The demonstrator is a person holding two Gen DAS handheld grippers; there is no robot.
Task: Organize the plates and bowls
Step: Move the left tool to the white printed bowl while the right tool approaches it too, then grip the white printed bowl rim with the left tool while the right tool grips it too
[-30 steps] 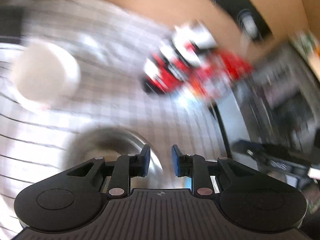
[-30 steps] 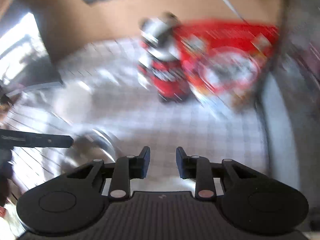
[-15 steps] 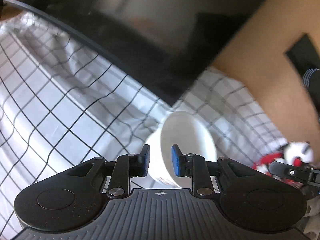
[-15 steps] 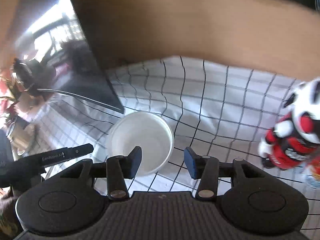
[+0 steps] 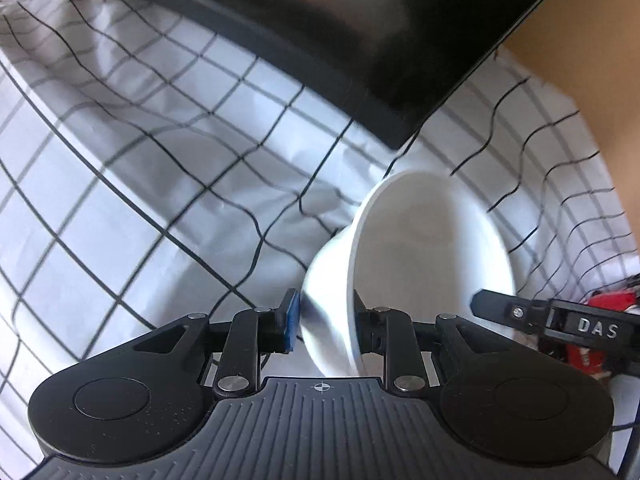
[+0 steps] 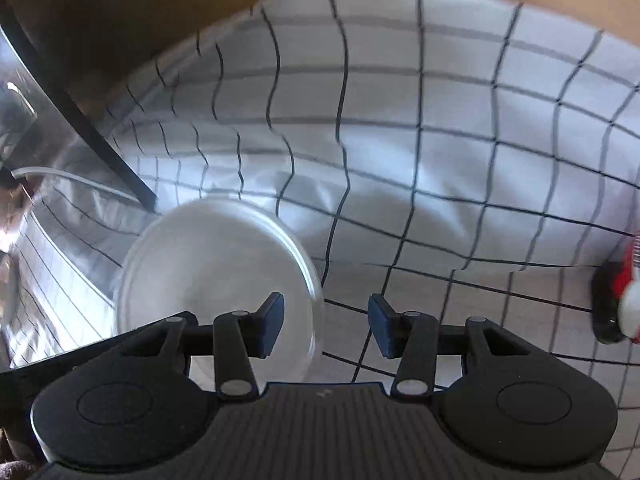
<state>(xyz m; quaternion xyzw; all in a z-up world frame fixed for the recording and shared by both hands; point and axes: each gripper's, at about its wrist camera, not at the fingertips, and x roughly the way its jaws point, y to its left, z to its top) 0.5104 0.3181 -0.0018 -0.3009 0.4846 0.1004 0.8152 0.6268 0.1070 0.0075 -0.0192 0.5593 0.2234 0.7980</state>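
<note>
A white bowl (image 5: 424, 264) sits on the white checked tablecloth (image 5: 120, 200). My left gripper (image 5: 326, 326) straddles the bowl's near rim, one finger outside the wall and one inside, closed on it. In the right wrist view the same white bowl (image 6: 212, 280) lies low on the left. My right gripper (image 6: 326, 328) is open, its left finger over the bowl's inside and its right finger over the cloth. The right gripper's finger also shows in the left wrist view (image 5: 540, 316) beside the bowl.
A large black flat panel (image 5: 360, 40) stands at the back, just behind the bowl; its edge shows in the right wrist view (image 6: 80, 128). A red, white and black toy figure (image 6: 620, 304) stands at the right. A tan wall runs behind.
Both grippers swung left from the toy and a metal bowl to the white bowl. My left gripper moved onto its rim. My right gripper opened wider and came closer.
</note>
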